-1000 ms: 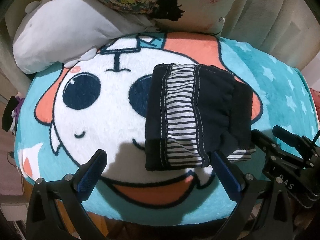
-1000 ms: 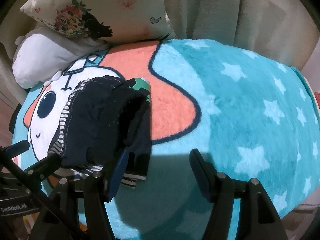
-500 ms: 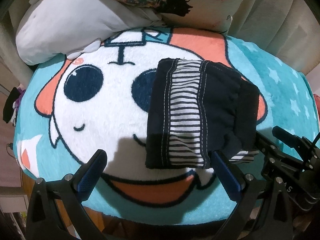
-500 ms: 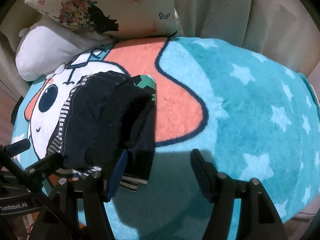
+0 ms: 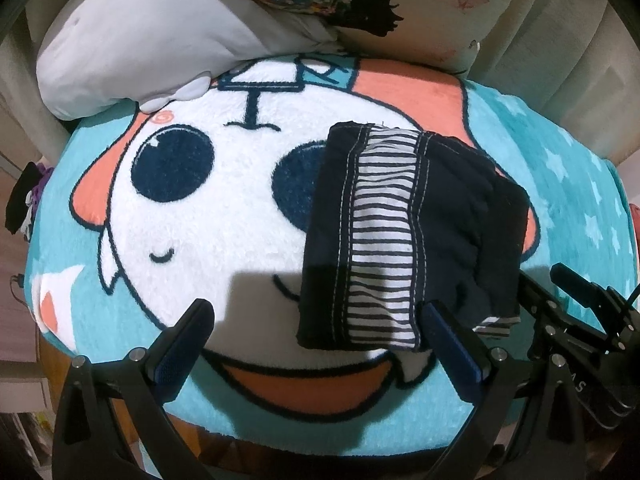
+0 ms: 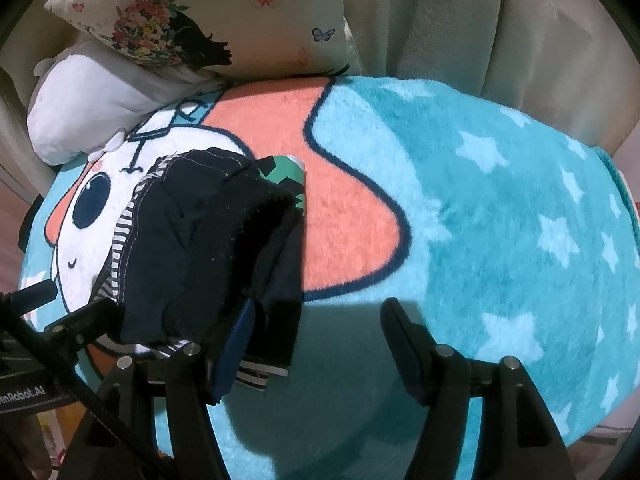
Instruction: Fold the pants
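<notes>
Small navy pants with a striped white panel (image 5: 404, 240) lie folded into a compact bundle on the fluffy teal cartoon-face blanket (image 5: 200, 216). Left hand-held gripper (image 5: 316, 340) and right hand-held gripper (image 6: 316, 344) gape wide, empty, at the bundle's near edge; fold looks finished.

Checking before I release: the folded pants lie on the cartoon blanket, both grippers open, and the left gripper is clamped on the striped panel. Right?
Not quite. The left gripper holds nothing: in the left wrist view its jaws stand wide apart and the folded pants lie free on the blanket. The rest holds.
</notes>
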